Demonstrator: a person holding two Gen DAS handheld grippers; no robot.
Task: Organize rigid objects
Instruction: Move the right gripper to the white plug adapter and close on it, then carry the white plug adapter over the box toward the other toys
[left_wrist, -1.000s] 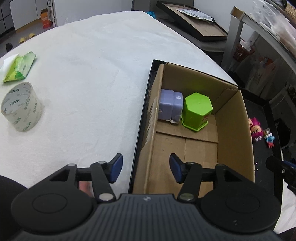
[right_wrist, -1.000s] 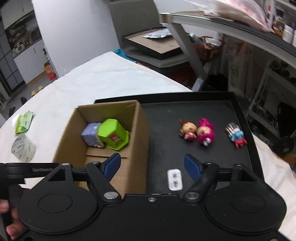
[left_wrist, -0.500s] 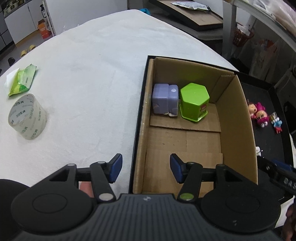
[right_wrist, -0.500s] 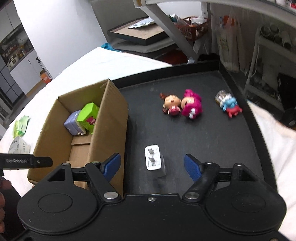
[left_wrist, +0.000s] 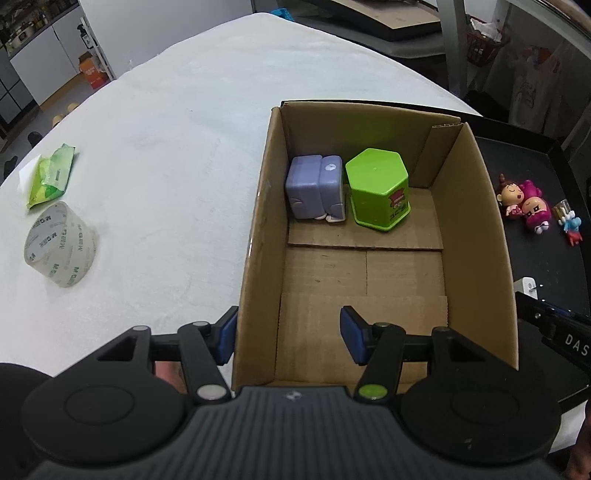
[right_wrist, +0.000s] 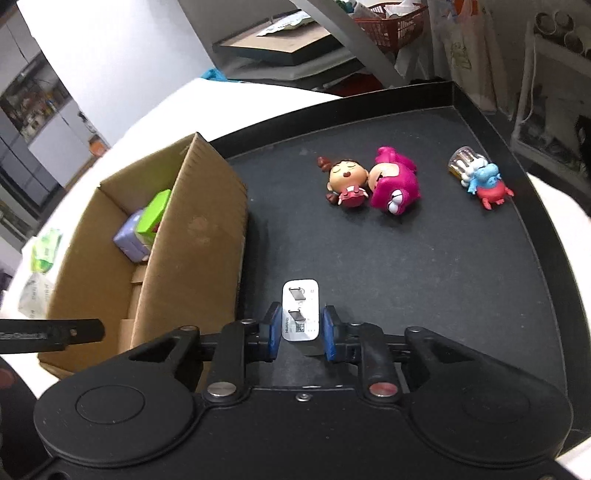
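A cardboard box (left_wrist: 476, 221) stands on a black tray (right_wrist: 424, 266) and holds a purple block (left_wrist: 316, 192) and a green hexagonal container (left_wrist: 380, 192). My right gripper (right_wrist: 301, 334) is shut on a white charger plug (right_wrist: 300, 314) on the tray, just right of the box (right_wrist: 199, 236). Two doll figures (right_wrist: 369, 182) and a small blue-and-red toy (right_wrist: 480, 177) lie farther back on the tray. My left gripper (left_wrist: 288, 334) is open and straddles the box's near left wall. The charger (left_wrist: 526, 286) peeks past the box in the left wrist view.
A roll of clear tape (left_wrist: 61, 243) and a green packet (left_wrist: 51, 175) lie on the white table (left_wrist: 166, 147) to the left. Shelving and a red basket (right_wrist: 391, 18) stand behind the tray.
My right gripper moved forward and down over the charger and closed its fingers on it. My left gripper rose slightly over the box and stayed open.
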